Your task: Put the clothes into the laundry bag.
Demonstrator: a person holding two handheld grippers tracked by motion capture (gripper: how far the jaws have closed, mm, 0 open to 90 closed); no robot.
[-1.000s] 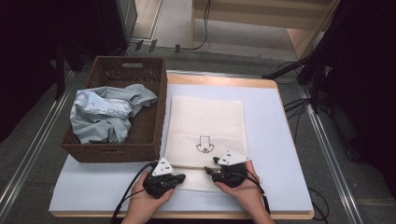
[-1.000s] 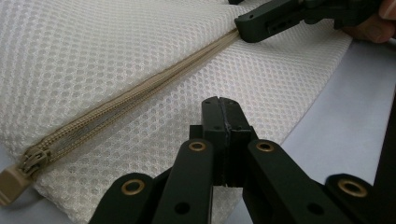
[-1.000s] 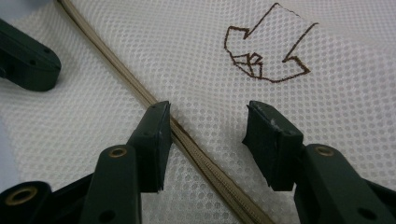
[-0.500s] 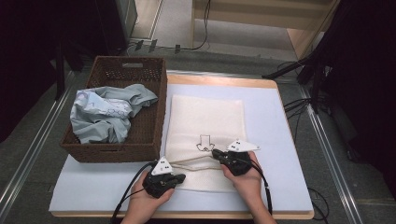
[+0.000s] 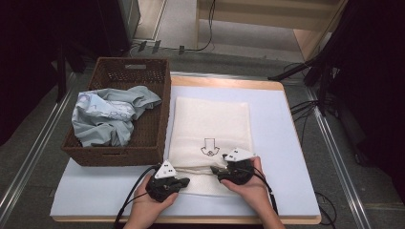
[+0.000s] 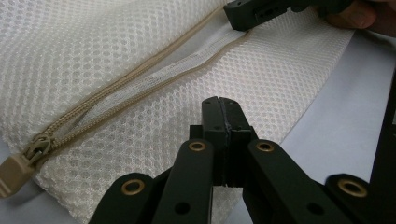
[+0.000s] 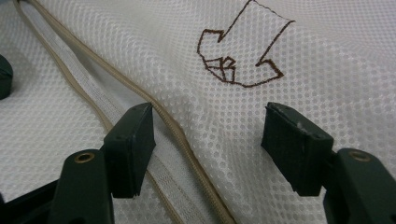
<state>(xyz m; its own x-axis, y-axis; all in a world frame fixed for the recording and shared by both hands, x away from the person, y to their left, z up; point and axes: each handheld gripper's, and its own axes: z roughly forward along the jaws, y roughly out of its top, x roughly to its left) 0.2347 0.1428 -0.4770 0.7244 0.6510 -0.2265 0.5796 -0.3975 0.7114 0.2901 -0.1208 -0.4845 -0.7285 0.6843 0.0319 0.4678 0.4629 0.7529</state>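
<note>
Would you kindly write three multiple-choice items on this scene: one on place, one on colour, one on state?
1. Where is the crumpled garment?
A. in the wicker basket
B. on the mesh bag
C. on the floor

2. What colour is the bag's arrow mark?
A. green
B. brown
C. blue

3. How is the right tool set?
A. shut on the zipper
B. shut on the basket
C. open over the mesh

Key: 1 A, it fills the basket; 2 B, brown stitched outline; 3 C, its jaws stand apart.
</note>
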